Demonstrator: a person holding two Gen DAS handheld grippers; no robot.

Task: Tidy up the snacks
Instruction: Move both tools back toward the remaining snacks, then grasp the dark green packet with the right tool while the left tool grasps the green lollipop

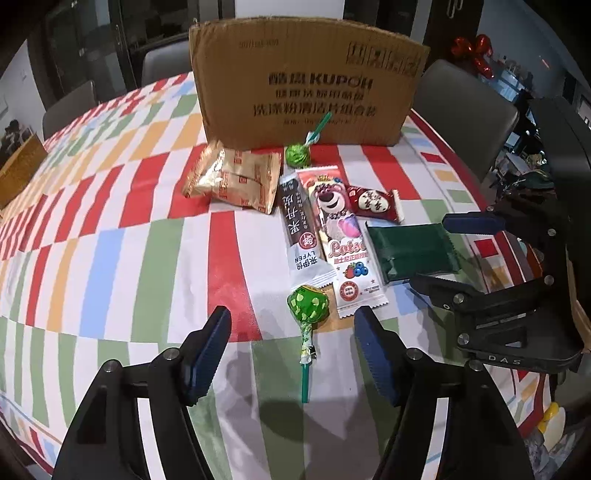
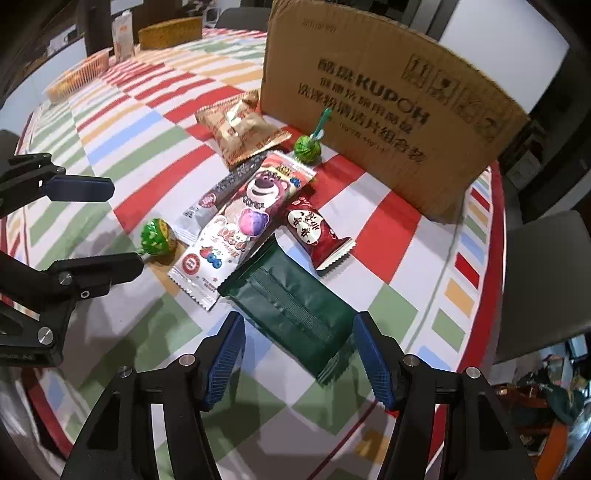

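Note:
Snacks lie in front of a cardboard box [image 1: 306, 85] [image 2: 388, 110] on the striped tablecloth. My left gripper [image 1: 293, 328] is open, just above a green lollipop [image 1: 308, 304] [image 2: 157, 232]. My right gripper [image 2: 299, 332] [image 1: 443, 251] is open around the near end of a dark green packet [image 2: 291, 306] [image 1: 412, 251]. Between them lie a pink bear wrapper [image 1: 340, 236] [image 2: 240, 225], a dark-and-white bar [image 1: 299, 225] [image 2: 221, 195], a red packet [image 1: 375, 201] [image 2: 317, 232], gold packets [image 1: 236, 177] [image 2: 240, 129] and a second green lollipop [image 1: 299, 153] [image 2: 308, 147].
The table [image 1: 110, 240] [image 2: 129, 122] edge curves past on the right. Grey chairs [image 1: 465, 107] [image 2: 543, 280] stand around it. A yellow box [image 2: 170, 31] and a packaged tray [image 2: 79, 75] sit at the far left of the table.

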